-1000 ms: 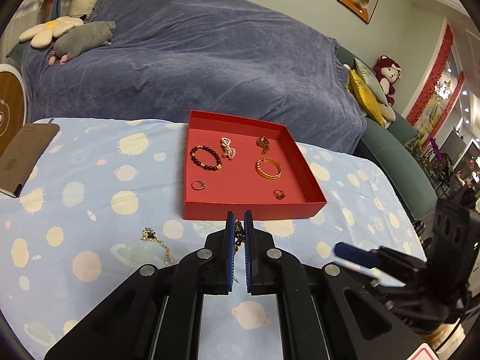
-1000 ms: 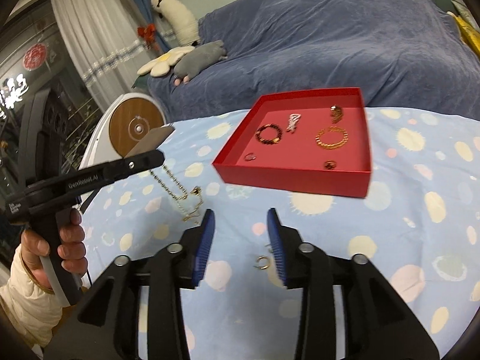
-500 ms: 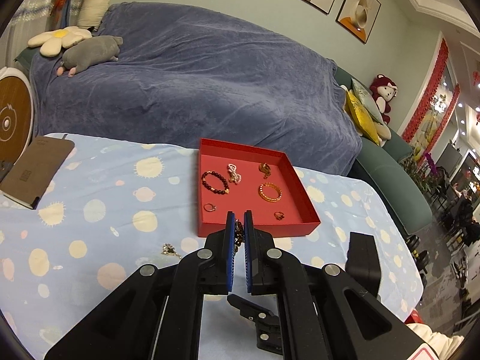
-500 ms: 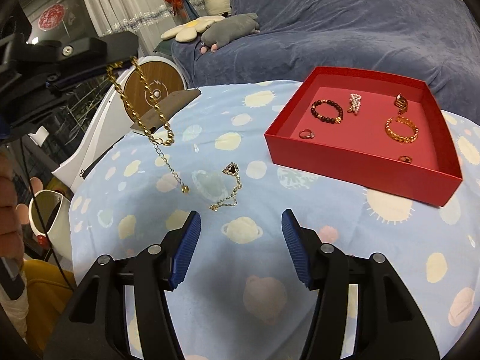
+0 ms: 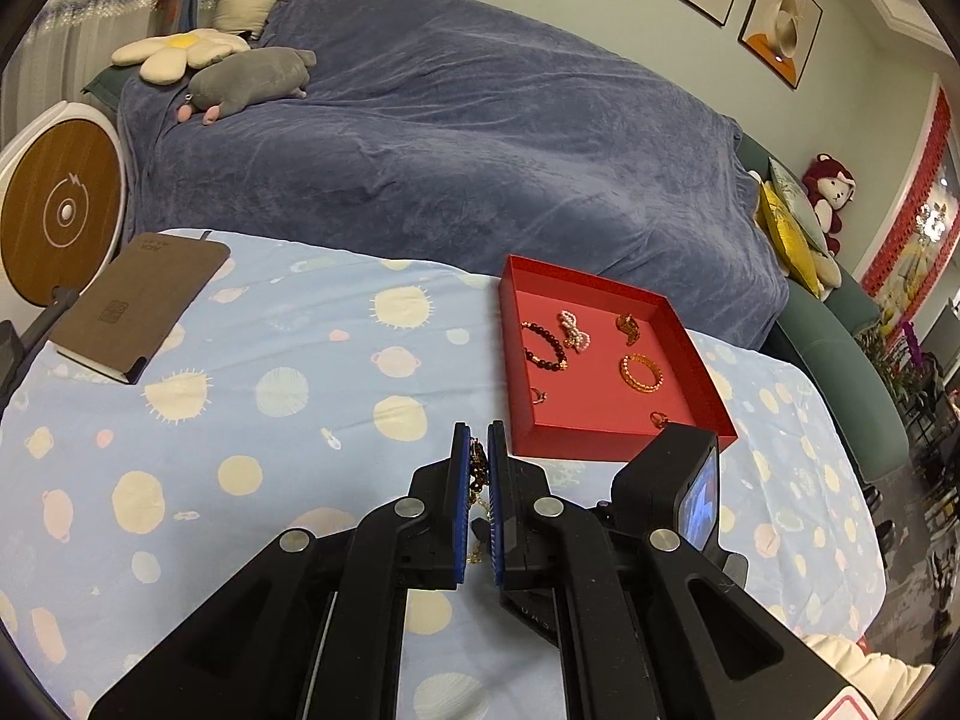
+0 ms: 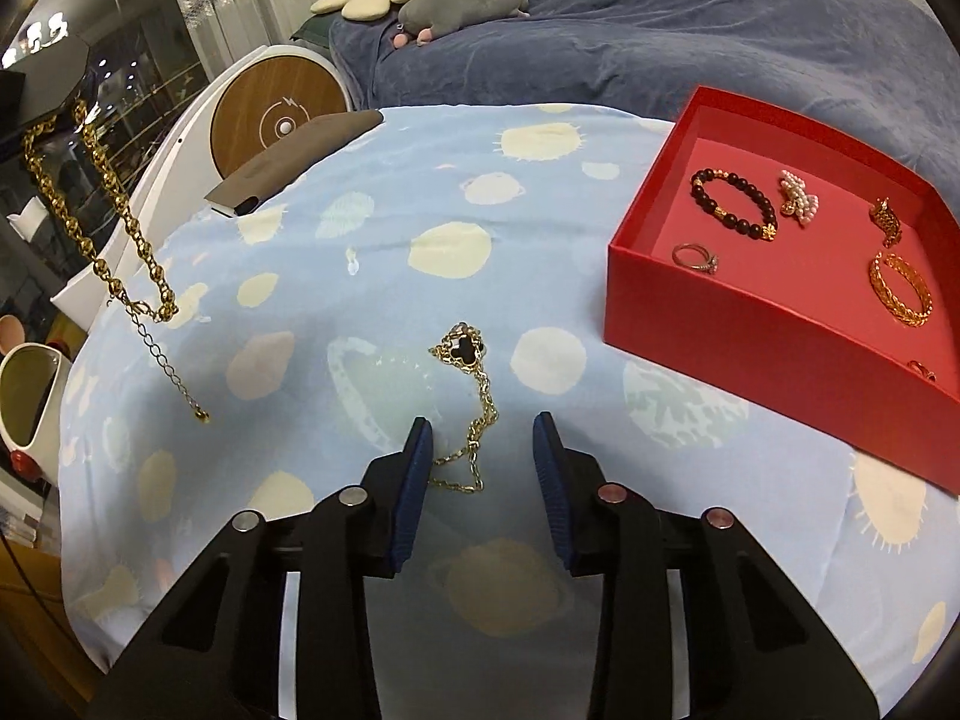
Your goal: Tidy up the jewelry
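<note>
only the right wrist view is showing the full gold chain (image 6: 102,204) hanging at the far left, its clasp end trailing down to the cloth (image 6: 372,276); the left wrist view is showing just a short stretch of that chain (image 5: 477,468) between the blue pads. the left gripper (image 5: 478,468) is clamping down on this chain, jaws nearly together, above the cloth and just beside the near wall of the red box (image 5: 606,438). the right gripper (image 6: 483,450) is standing wide open, holding nothing, with a clover necklace (image 6: 465,396) lying on the cloth between and ahead of its fingers; contact with the left pad cannot be told. the box is holding a bead bracelet (image 6: 732,204), a pearl piece (image 6: 798,198), a gold bangle (image 6: 900,291) and a ring (image 6: 696,258). a further ring (image 6: 921,369) is partly hiding behind the box wall. the body of the right gripper is blocking the box corner in the left wrist view.
</note>
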The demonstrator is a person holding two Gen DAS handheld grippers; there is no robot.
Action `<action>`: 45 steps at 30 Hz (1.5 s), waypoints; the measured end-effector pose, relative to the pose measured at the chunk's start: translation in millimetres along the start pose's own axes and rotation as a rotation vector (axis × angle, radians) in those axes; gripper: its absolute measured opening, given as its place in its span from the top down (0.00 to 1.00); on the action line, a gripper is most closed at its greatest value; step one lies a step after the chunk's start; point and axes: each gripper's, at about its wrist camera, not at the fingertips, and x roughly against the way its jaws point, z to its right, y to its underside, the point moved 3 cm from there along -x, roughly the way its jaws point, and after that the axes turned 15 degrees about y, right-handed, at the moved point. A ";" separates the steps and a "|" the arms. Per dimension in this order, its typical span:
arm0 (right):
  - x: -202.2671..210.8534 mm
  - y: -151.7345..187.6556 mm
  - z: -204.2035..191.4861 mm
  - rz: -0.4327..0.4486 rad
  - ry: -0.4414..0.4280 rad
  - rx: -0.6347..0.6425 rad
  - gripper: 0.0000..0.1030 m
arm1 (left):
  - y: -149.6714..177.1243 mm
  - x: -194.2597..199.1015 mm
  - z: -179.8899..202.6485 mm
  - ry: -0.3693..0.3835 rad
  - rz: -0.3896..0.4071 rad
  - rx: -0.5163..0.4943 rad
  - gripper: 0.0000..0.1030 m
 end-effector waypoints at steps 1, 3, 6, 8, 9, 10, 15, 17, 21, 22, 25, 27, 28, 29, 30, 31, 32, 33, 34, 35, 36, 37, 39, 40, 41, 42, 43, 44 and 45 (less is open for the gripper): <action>0.1 0.0 -1.2 0.001 0.019 0.014 0.95 | 0.2 0.0 -0.7 -0.003 0.000 0.002 0.97; 1.6 1.2 0.2 -0.007 0.038 0.024 0.98 | 0.0 -1.2 -1.6 -0.014 -0.001 0.002 0.97; 15.4 6.7 11.3 -0.012 0.039 0.002 0.98 | -0.6 -3.9 0.7 -0.013 -0.002 0.003 0.97; 34.7 8.1 20.2 0.011 0.035 -0.007 0.98 | -1.7 -6.1 3.5 -0.011 -0.003 0.001 0.97; 46.4 7.5 26.1 0.024 0.029 -0.022 0.98 | -1.8 -7.7 5.3 -0.011 -0.003 0.000 0.97; 58.9 6.0 32.5 0.040 0.025 -0.040 0.98 | -2.4 -9.6 7.2 -0.011 -0.004 0.000 0.97; 113.1 -12.5 62.7 0.130 0.008 -0.119 0.98 | -8.6 -21.1 18.4 0.004 -0.002 0.003 0.97; 133.2 -18.6 75.5 0.164 0.009 -0.145 0.98 | -12.5 -26.9 27.3 0.016 -0.002 -0.004 0.97; 163.1 -30.8 103.4 0.223 0.020 -0.192 0.98 | -23.8 -41.5 51.8 0.036 0.003 -0.037 0.97; 167.9 -34.1 112.0 0.235 0.029 -0.206 0.98 | -27.3 -46.3 57.8 0.040 0.004 -0.044 0.97; 171.6 -44.4 137.8 0.257 0.054 -0.247 0.98 | -37.1 -63.0 71.5 0.062 0.004 -0.052 0.97; 168.5 -49.6 153.0 0.263 0.072 -0.269 0.98 | -43.7 -78.8 79.4 0.073 -0.001 -0.056 0.97; 165.0 -52.2 159.5 0.264 0.079 -0.280 0.98 | -46.9 -88.8 83.2 0.076 -0.006 -0.061 0.97; 160.3 -54.7 167.4 0.262 0.081 -0.297 0.98 | -49.8 -98.8 85.2 0.072 -0.010 -0.065 0.97; 156.1 -55.2 174.3 0.259 0.083 -0.311 0.98 | -52.3 -109.3 86.5 0.067 -0.018 -0.066 0.97; 150.9 -55.7 179.8 0.258 0.087 -0.323 0.98 | -54.5 -119.5 86.5 0.064 -0.027 -0.060 0.97; 146.3 -55.3 183.7 0.256 0.091 -0.332 0.98 | -58.0 -130.5 86.4 0.069 -0.031 -0.045 0.97; 141.3 -56.1 188.3 0.251 0.096 -0.337 0.98 | -60.8 -138.7 85.7 0.076 -0.029 -0.034 0.97; 135.1 -57.5 192.7 0.242 0.106 -0.338 0.98 | -63.5 -146.2 86.4 0.077 -0.032 -0.034 0.97; 130.8 -58.1 196.4 0.238 0.114 -0.340 0.98 | -65.3 -152.6 88.0 0.069 -0.040 -0.045 0.97; 126.4 -58.9 200.7 0.233 0.118 -0.346 0.98 | -67.0 -158.1 89.4 0.057 -0.041 -0.058 0.97; 121.6 -59.6 204.8 0.227 0.121 -0.354 0.98 | -68.5 -161.9 89.9 0.051 -0.042 -0.063 0.97; 114.4 -58.5 210.7 0.216 0.134 -0.361 0.98 | -71.4 -169.8 87.3 0.058 -0.046 -0.044 0.97; 110.9 -57.5 213.9 0.210 0.137 -0.367 0.98 | -72.1 -172.8 86.0 0.059 -0.047 -0.035 0.97; 108.5 -56.5 216.8 0.205 0.140 -0.373 0.98 | -72.6 -176.7 84.9 0.056 -0.048 -0.031 0.97; 106.2 -55.7 220.0 0.201 0.143 -0.379 0.98 | -72.8 -179.8 85.0 0.054 -0.054 -0.033 0.97; 104.4 -55.5 223.2 0.200 0.146 -0.385 0.98 | -72.8 -183.5 85.6 0.050 -0.061 -0.039 0.97; 103.0 -55.4 225.4 0.200 0.150 -0.389 0.98 | -72.9 -186.9 86.2 0.042 -0.066 -0.049 0.97; 101.4 -55.5 227.6 0.200 0.153 -0.393 0.98 | -72.9 -189.9 86.5 0.038 -0.071 -0.056 0.97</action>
